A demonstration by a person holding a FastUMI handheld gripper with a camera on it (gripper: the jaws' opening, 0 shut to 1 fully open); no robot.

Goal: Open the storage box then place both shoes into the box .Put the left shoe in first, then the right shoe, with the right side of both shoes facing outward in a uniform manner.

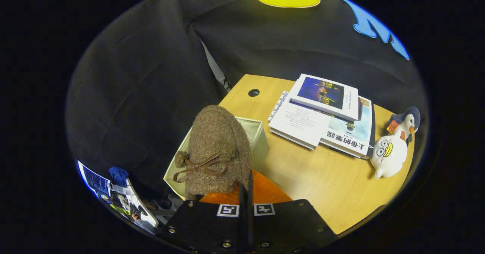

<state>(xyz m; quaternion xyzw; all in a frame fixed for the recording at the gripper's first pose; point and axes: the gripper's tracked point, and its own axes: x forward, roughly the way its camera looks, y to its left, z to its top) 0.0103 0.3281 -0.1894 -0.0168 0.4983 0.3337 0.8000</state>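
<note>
Looking along our gripper [245, 187], we saw its two orange fingers [265, 193] pressed nearly together, pinching the back edge of a fuzzy brown shoe [218, 148] with a brown bow. The shoe hung toe-forward over the open cream storage box [257, 132] at the wooden table [322, 178]'s corner. Beyond lay stacked books [326, 113] and a plush penguin [394, 148].

The gripper [245, 187] clamps a brown shoe [218, 148] above the box [259, 138].
</note>
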